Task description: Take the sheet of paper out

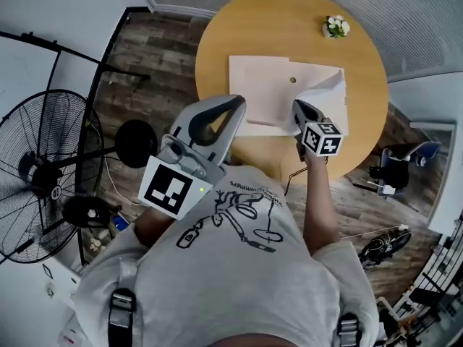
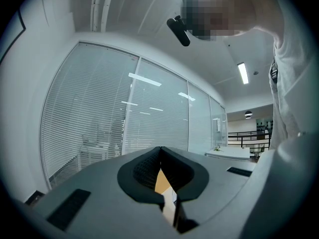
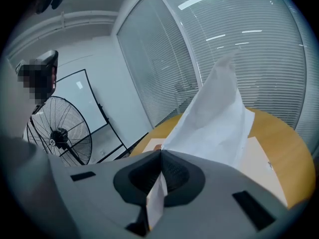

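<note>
Round and wood-toned, the desk (image 1: pixel 239 42) fills the top of the head view, with a small flower pot (image 1: pixel 336 26) at its 1 o'clock rim and a standing fan (image 1: pixel 43 179) on the floor off at 9 o'clock. A pale folder (image 1: pixel 260 85) lies flat at the desk's middle, its long axis running 9 to 3.

My right jaws (image 1: pixel 298 107) are clamped on the near edge of the sheet of paper (image 1: pixel 325 96). In the right gripper view a strip of that edge shows pinched between the pads, and the rest billows up and away toward 1 o'clock. The sheet rises from the folder's 3 o'clock end; I cannot tell whether its far edge is free of the folder.

My left jaws (image 1: pixel 235 105) hang at the desk's 7 o'clock edge, tips together on nothing.

I judge the pull belongs to my right hand, drawing toward 6 o'clock, across the folder's length.
</note>
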### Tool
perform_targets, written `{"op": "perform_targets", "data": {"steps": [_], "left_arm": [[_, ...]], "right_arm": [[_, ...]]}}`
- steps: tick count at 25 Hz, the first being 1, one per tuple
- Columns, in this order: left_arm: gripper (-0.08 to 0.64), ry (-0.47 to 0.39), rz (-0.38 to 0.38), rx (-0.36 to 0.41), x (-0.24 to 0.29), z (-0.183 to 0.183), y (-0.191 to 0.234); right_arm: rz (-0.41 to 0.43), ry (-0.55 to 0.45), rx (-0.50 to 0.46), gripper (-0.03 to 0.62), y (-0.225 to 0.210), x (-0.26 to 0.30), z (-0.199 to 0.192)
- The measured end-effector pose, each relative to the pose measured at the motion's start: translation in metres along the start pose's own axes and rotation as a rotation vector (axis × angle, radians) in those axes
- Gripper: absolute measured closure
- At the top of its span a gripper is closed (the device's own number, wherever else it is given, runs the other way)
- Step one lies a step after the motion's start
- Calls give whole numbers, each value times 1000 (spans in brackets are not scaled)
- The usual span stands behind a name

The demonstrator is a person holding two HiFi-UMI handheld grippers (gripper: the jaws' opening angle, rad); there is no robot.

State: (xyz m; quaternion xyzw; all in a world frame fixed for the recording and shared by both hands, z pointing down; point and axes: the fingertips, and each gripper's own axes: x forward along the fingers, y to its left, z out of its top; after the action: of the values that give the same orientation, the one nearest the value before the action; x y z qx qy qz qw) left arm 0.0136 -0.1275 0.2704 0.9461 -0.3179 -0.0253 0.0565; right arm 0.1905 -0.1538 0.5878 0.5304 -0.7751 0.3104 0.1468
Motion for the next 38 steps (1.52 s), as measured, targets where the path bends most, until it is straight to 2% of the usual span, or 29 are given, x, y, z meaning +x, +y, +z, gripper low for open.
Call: {"op": "perform_targets", "data": {"steps": [38], "left_arm": [[540, 0, -10, 2, 11, 3, 5]], "right_arm": [[-36, -234, -228, 583, 66, -87, 121]]}}
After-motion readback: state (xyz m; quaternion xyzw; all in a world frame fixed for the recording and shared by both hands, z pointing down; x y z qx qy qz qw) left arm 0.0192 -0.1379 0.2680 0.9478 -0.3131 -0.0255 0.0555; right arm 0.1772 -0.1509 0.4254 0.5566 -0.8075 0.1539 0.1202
